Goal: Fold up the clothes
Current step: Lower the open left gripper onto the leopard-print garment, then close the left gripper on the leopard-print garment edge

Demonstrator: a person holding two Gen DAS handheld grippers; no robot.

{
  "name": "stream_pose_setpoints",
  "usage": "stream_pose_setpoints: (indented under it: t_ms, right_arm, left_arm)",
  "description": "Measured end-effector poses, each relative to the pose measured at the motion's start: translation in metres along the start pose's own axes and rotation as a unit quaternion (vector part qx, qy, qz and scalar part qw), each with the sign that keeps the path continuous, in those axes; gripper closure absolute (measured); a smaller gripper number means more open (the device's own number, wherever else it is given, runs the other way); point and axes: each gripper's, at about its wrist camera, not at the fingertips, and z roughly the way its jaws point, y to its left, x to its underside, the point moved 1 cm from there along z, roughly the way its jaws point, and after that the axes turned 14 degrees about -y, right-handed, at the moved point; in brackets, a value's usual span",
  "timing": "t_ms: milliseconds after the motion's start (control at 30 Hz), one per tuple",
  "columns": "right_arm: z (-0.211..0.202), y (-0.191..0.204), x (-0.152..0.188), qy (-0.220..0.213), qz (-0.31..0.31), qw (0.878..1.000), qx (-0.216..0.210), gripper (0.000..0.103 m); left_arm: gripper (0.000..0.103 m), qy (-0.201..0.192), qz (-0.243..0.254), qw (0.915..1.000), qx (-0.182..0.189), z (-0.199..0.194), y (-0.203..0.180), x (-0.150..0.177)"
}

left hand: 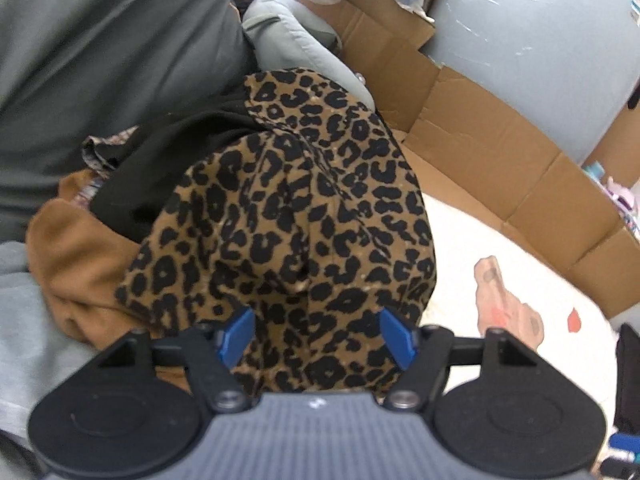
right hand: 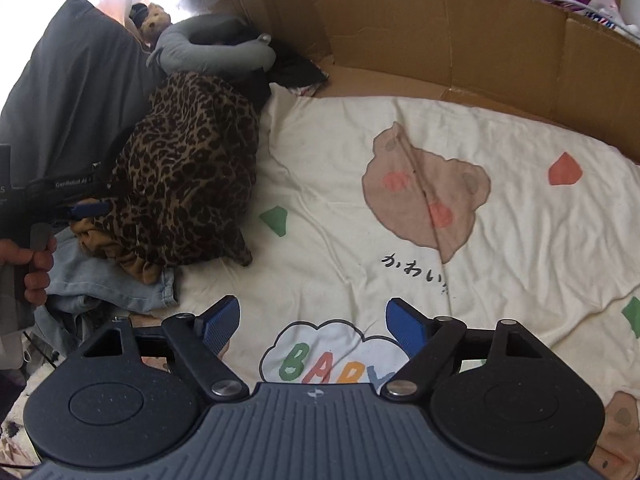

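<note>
A leopard-print garment (left hand: pixel 288 216) lies bunched on top of a pile of clothes at the left of the bed; it also shows in the right wrist view (right hand: pixel 188 168). My left gripper (left hand: pixel 316 332) is open, its blue fingers (left hand: pixel 236 334) spread just over the near part of the leopard cloth, not closed on it. It shows from the side in the right wrist view (right hand: pixel 86 210). My right gripper (right hand: pixel 316 326) is open and empty above the cream sheet (right hand: pixel 400 264), to the right of the pile.
The pile also holds a black garment (left hand: pixel 168 168), a brown one (left hand: pixel 76 256) and light blue jeans (right hand: pixel 104 284). A dark grey pillow (right hand: pixel 76 92), a grey curved cushion (right hand: pixel 208 48) and a teddy bear (right hand: pixel 154 20) lie behind. Cardboard (right hand: pixel 460 40) walls the bed's far side.
</note>
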Motion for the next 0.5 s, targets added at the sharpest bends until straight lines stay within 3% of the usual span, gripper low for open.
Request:
stream_pose_setpoints:
  t_ms: [133, 200, 500]
  right_arm:
    - [0.017, 0.005, -0.002, 0.006, 0.003, 1.000, -0.010, 0.019]
    - [0.025, 0.007, -0.004, 0.007, -0.002, 1.000, -0.015, 0.019]
    - [0.049, 0.010, -0.008, 0.016, -0.004, 1.000, -0.023, 0.019]
  left_arm:
    - [0.032, -0.006, -0.012, 0.9999, 0.006, 0.018, -0.003, 0.003]
    - [0.038, -0.010, -0.020, 0.9997, 0.007, 0.026, -0.003, 0.003]
    - [0.042, -0.061, -0.011, 0.9980, 0.011, 0.038, -0.004, -0.019]
